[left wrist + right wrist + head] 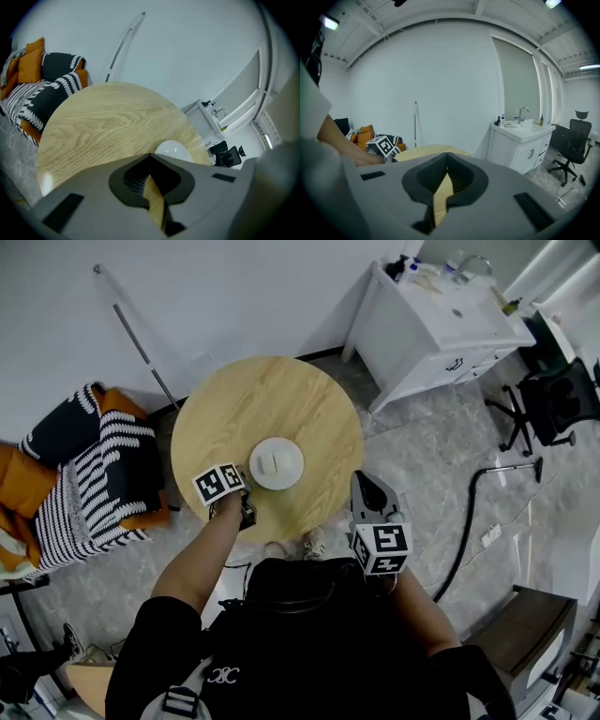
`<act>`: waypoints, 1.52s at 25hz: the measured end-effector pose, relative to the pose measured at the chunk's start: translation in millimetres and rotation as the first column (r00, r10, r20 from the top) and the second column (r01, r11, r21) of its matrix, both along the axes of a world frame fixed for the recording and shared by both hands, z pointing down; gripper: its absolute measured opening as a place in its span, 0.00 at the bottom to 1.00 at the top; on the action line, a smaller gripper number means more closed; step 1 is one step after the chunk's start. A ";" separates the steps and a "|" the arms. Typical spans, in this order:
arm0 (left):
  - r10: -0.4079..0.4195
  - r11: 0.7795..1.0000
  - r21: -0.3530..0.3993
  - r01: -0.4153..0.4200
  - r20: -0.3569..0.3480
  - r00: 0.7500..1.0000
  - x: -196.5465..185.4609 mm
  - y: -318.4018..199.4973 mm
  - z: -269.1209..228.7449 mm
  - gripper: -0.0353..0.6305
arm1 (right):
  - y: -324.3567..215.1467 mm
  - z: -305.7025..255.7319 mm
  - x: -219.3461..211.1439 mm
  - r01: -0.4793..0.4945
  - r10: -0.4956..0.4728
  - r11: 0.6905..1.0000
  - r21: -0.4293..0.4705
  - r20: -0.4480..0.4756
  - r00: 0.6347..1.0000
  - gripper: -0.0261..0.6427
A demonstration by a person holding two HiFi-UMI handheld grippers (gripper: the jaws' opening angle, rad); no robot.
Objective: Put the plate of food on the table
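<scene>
Where the plate lies: the plate [277, 463] sits flat on the round wooden table [234, 399], a little toward the person's side of centre, and neither gripper touches it.
Food: 2 faint marks show on the white top. Whether they are food I cannot tell.
Left gripper: the left gripper [150, 158] has its jaws closed tip to tip with nothing between them, and only a sliver of tabletop shows through. It hovers over the table's near-left edge.
Right gripper: the right gripper [447, 158] is likewise pinched closed and empty. It is held off the table's near-right edge, above the floor.
Key relation: the plate lies just ahead of the left gripper's tips and to their right. The left gripper is near it, and the right gripper is farther off, outside the rim. The plate is round, so no long axis governs the approach.
Task state: judging from the layout, the placement looks done.
Next move: probably only withdrawal. If the plate needs nudging, the left gripper would serve.
Risk: the closed left tips are near the rim and could bump the plate.
</scene>
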State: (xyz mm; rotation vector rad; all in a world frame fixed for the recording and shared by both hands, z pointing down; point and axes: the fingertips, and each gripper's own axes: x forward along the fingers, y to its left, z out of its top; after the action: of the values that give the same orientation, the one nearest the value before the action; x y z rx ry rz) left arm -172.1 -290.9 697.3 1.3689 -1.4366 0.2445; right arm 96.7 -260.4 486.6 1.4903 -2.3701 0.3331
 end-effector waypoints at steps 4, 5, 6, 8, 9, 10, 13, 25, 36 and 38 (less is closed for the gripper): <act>0.052 0.995 0.088 -0.055 0.036 0.998 -2.4 5.1 -17.5 0.06 | 1.1 -2.1 -14.3 0.041 -0.041 0.999 0.007 0.008 0.999 0.05; 0.073 0.989 0.122 -0.079 0.050 0.996 -1.8 5.4 -24.3 0.06 | 1.0 -2.8 -17.1 0.048 -0.048 0.999 0.008 0.009 0.999 0.05; 0.096 0.982 0.157 -0.106 0.069 0.993 -1.3 5.5 -31.3 0.06 | 0.5 -3.4 -19.8 0.055 -0.055 0.998 0.010 0.011 0.998 0.05; 0.141 0.961 0.221 -0.166 0.125 0.982 -1.6 6.3 -45.3 0.06 | -1.1 -4.1 -26.3 0.067 -0.068 0.998 0.013 0.014 0.998 0.05; 0.162 0.948 0.249 -0.198 0.159 0.974 -2.2 6.8 -52.3 0.06 | -2.2 -4.7 -30.0 0.075 -0.075 0.997 0.017 0.017 0.997 0.05; 0.183 0.933 0.276 -0.233 0.195 0.964 -2.5 7.4 -59.5 0.06 | -3.2 -5.6 -34.0 0.083 -0.083 0.996 0.020 0.021 0.996 0.05; 0.236 0.876 0.346 -0.335 0.298 0.925 0.1 10.0 -83.8 0.06 | -5.3 -9.1 -45.1 0.104 -0.105 0.994 0.034 0.033 0.994 0.05; 0.296 0.619 0.537 -0.573 0.516 0.803 32.5 34.8 -185.6 0.06 | -7.5 -16.7 -83.4 0.176 -0.181 0.982 0.070 0.071 0.981 0.05; 0.301 0.571 0.562 -0.599 0.536 0.789 43.5 39.7 -206.0 0.06 | -8.6 -14.4 -83.9 0.185 -0.191 0.979 0.089 0.071 0.979 0.05; 0.310 0.564 0.554 -0.613 0.546 0.778 46.0 41.1 -205.7 0.06 | -8.2 -13.3 -82.4 0.183 -0.189 0.979 0.085 0.073 0.979 0.05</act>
State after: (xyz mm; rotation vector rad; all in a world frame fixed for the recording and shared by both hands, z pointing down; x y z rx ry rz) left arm -126.0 -249.8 491.7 2.4997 -1.5187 0.3437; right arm 14.4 -268.6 473.3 1.2958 -2.5903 0.2623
